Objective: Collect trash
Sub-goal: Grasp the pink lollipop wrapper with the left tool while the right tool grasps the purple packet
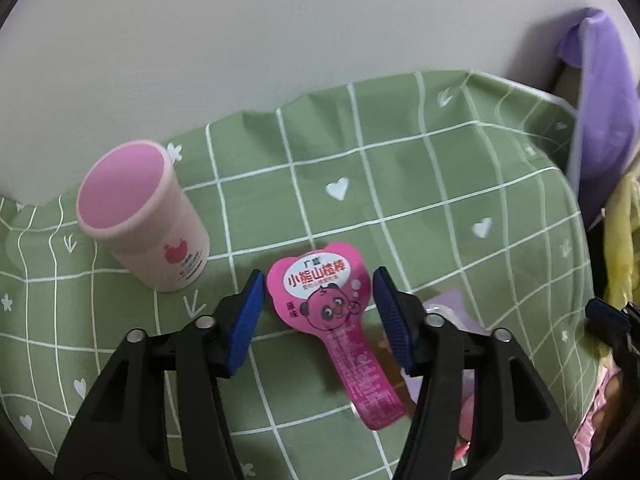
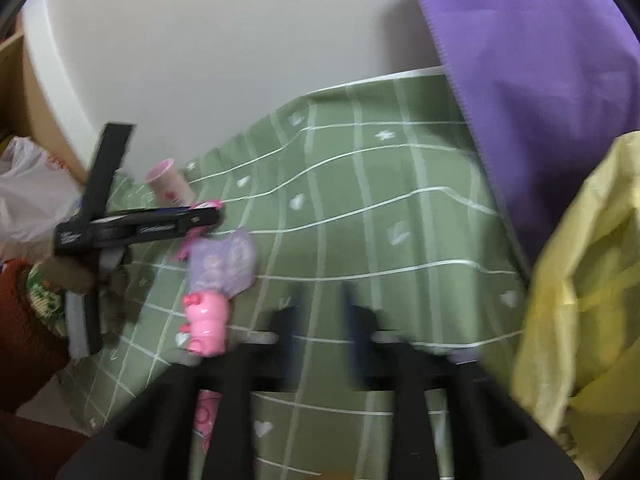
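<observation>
1. Your left gripper (image 1: 319,312) is spread wide. The pink candy wrapper (image 1: 328,300) lies flat between its blue pads (image 1: 244,320), and the pads do not touch it.
2. A pink cup (image 1: 144,216) stands on the green checked cloth (image 1: 400,184), just to the left of the wrapper.
3. Your right gripper (image 2: 320,332) looks blurry. Its jaws are apart and nothing is between them.
4. A pink toy (image 2: 206,326) and a purple wrapper (image 2: 224,264) lie on the cloth.
5. A yellow bag (image 2: 580,300) is at the right.
</observation>
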Available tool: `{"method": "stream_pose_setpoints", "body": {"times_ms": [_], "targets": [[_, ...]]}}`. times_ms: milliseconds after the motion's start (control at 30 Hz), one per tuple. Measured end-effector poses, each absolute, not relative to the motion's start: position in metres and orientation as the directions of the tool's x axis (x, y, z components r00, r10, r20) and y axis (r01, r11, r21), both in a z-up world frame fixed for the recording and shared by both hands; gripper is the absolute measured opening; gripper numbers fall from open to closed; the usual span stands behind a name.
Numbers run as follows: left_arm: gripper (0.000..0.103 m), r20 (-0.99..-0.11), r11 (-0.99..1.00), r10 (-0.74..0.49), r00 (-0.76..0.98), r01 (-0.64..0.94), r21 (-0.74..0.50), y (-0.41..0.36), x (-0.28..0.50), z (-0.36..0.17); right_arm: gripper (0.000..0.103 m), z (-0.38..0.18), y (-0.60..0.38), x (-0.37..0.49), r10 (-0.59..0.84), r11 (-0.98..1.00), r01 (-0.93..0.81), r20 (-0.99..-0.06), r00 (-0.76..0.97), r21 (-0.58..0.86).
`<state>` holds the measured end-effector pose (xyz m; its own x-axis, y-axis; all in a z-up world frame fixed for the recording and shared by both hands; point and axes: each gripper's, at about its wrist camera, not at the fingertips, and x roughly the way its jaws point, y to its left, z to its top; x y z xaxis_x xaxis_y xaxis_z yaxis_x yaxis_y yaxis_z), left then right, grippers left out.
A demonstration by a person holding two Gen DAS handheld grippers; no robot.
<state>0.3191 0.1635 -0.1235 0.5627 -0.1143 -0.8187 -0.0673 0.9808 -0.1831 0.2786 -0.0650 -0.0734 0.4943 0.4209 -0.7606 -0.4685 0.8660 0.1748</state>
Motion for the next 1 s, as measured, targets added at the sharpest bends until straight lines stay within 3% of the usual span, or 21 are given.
{"method": "stream_pose_setpoints", "body": {"times_ms": [33, 200, 467, 800, 1000], "targets": [[0.048, -0.818, 0.979, -0.119, 0.562, -0.071, -0.192, 0.165, 0.318, -0.124, 0.055, -0.074, -0.059, 0.278, 0.443, 0.851, -0.49, -0.759, 0.477, 0.189], [0.048, -0.811, 0.976, -0.098, 0.577, -0.104, -0.192, 0.185, 0.291, -0.122, 0.055, -0.085, -0.019, 0.281, 0.481, 0.799, -0.568, -0.779, 0.403, 0.199], [0.048, -0.776, 0.938, -0.062, 0.628, -0.229, -0.26, 0.226, 0.242, -0.118, 0.055, -0.111, 0.027, 0.293, 0.535, 0.778, -0.541, -0.789, 0.303, 0.319], [0.049, -0.75, 0.949, -0.007, 0.662, -0.232, -0.214, 0.234, 0.225, -0.099, 0.055, -0.092, 0.019, 0.311, 0.48, 0.814, -0.544, -0.764, 0.43, 0.205], [0.049, -0.746, 0.944, -0.014, 0.666, -0.237, -0.229, 0.243, 0.211, -0.094, 0.051, -0.118, 0.026, 0.339, 0.469, 0.761, -0.63, -0.801, 0.372, 0.153]]}}
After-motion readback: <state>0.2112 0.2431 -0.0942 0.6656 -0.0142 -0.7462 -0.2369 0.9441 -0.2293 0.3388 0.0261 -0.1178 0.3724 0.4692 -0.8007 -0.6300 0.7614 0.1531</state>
